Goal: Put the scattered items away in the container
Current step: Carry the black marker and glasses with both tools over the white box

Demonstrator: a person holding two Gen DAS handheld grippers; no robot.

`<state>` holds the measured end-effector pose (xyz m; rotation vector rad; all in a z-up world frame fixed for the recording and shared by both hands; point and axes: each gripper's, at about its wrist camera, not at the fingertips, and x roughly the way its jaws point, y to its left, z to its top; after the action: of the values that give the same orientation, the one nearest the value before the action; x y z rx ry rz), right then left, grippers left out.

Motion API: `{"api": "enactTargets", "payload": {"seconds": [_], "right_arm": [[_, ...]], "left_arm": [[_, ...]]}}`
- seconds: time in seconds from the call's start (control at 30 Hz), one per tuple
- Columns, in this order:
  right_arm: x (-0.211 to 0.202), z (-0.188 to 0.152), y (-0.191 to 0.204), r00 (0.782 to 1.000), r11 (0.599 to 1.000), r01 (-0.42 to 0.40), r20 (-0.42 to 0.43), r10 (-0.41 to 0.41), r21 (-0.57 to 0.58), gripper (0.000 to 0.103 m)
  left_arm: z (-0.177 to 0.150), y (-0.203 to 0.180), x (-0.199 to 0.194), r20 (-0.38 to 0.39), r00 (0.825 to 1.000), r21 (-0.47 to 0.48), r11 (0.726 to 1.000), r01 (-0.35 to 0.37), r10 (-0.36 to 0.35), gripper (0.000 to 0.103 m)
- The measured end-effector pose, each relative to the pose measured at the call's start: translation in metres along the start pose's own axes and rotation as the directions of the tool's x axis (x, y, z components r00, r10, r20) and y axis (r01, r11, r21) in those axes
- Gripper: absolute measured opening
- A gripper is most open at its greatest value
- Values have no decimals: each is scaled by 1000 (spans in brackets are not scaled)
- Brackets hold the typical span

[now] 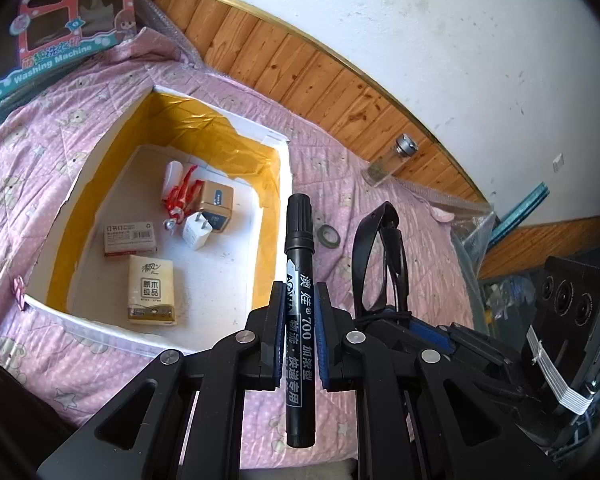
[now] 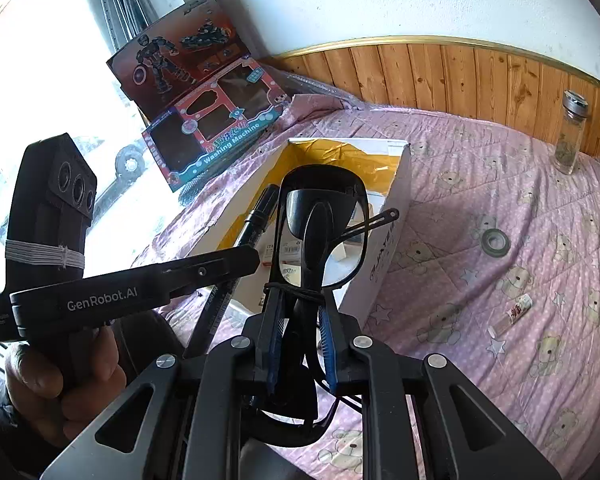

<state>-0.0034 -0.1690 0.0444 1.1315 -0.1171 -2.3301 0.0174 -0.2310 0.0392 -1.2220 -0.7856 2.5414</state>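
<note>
- The left gripper (image 1: 299,300) is clamping a smooth black cylindrical marker (image 1: 299,280) upright between its blue pads, just beside the box's near right corner.
- The right gripper (image 2: 302,320) is pinching folded black-framed glasses (image 2: 322,224), lenses glinting, over the box's edge.
- The white cardboard box (image 1: 80,176), lined with glossy yellow tape, is sitting open on the quilted pink bedspread (image 1: 40,128), holding a tissue pack (image 1: 152,292), a charger plug (image 1: 197,230) and small cartons.
- A tape ring (image 2: 495,242) and a small tube (image 2: 512,314) are lying loose on the quilt.
</note>
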Motion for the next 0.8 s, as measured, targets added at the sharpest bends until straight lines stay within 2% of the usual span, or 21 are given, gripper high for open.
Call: {"api": "enactTargets", "payload": {"seconds": [0.27,0.8], "right_arm": [[19,22,10,1000,999,-5,-14,4,-38,19],[56,77,16,999,992,25,-37,-30,-124,19]], "left_arm": [[15,33,-5,30,999,-77,997,-17,20,14],[26,54,44,-4,1000,-165,986,1,-2,14]]}}
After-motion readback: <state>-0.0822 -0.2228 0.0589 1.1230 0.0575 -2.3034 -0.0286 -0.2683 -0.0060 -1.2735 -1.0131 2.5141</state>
